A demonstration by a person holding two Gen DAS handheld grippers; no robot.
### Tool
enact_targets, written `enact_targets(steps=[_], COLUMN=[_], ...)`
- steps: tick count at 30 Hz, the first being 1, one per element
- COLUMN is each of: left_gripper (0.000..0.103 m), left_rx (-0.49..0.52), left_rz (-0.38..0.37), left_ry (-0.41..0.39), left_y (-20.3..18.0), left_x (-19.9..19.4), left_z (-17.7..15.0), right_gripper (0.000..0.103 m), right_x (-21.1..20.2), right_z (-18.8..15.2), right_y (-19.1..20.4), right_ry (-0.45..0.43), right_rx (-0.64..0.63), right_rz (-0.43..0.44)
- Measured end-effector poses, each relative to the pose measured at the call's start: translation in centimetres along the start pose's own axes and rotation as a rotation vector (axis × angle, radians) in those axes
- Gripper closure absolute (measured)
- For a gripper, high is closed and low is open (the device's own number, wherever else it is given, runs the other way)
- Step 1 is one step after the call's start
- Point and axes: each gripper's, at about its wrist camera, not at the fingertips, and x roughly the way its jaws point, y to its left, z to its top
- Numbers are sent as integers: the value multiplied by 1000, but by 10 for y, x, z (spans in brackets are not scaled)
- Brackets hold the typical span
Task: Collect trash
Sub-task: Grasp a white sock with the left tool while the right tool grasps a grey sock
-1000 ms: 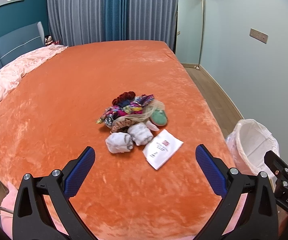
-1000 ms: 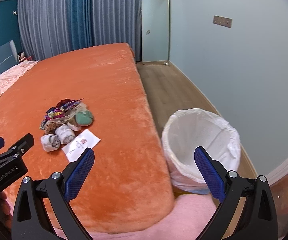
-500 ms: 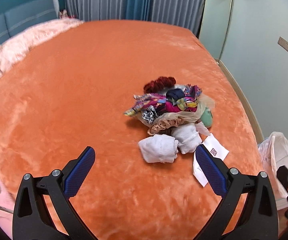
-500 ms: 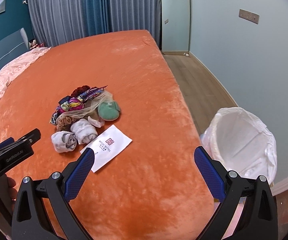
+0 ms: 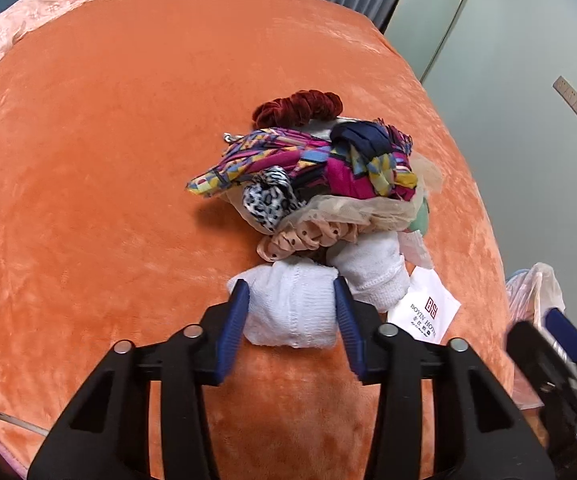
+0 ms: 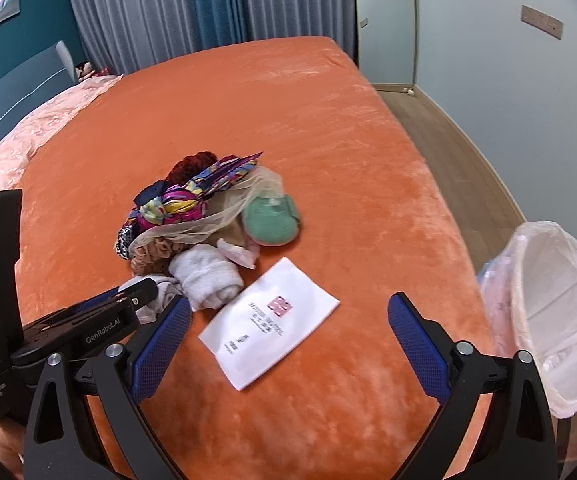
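My left gripper (image 5: 290,294) is shut on a white rolled sock (image 5: 292,310) that lies on the orange bed (image 5: 88,200). A second white rolled sock (image 5: 372,268) lies right beside it, also in the right wrist view (image 6: 208,276). A white paper packet (image 6: 268,320) lies flat just ahead of my right gripper (image 6: 288,320), which is open and empty above the bed. The packet also shows in the left wrist view (image 5: 424,308). A white-lined trash bin (image 6: 548,320) stands on the floor at the right of the bed.
A pile of colourful scrunchies and fabric (image 5: 312,168) lies behind the socks, with a green pad (image 6: 270,222) and a crumpled tissue (image 6: 236,254). A pink quilt (image 6: 20,136) covers the bed's far left. Wood floor (image 6: 448,128) and a mirror lie to the right.
My left gripper has moved forward and down onto the near white sock and shut on it. My right gripper has moved left over the bed, toward the paper packet.
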Motion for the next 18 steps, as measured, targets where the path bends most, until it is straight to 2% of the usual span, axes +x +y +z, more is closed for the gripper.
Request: enact_targets(steps=[7, 10, 13, 14, 15, 16, 17, 18], left_gripper=[84, 96, 95, 92, 77, 68, 52, 47], left_rx=[-9, -7, -6, -3, -4, -14, -34, -63], left_rz=[-5, 2, -5, -13, -17, -27, -27, -31], left_ry=[-30, -43, -43, -37, -28, -13, -8, -6], left_y=[12, 16, 18, 17, 17, 18, 19, 22], left_x=[-15, -18, -18, -17, -16, -14, -12, -11], left_z=[4, 6, 8, 8, 9, 10, 11, 12], right_gripper=[34, 34, 40, 42, 42, 46, 54, 57], right_x=[37, 54, 72, 77, 81, 84, 89, 93], right_z=[6, 7, 6, 6, 5, 5, 4, 4], right_y=[31, 41, 49, 51, 52, 52, 51, 50], right_ry=[59, 83, 115, 125, 134, 141, 154, 168], right_rx=[-53, -65, -86, -90, -89, -83, -73, -67], right_rz=[100, 113, 113, 115, 118, 132, 148, 155])
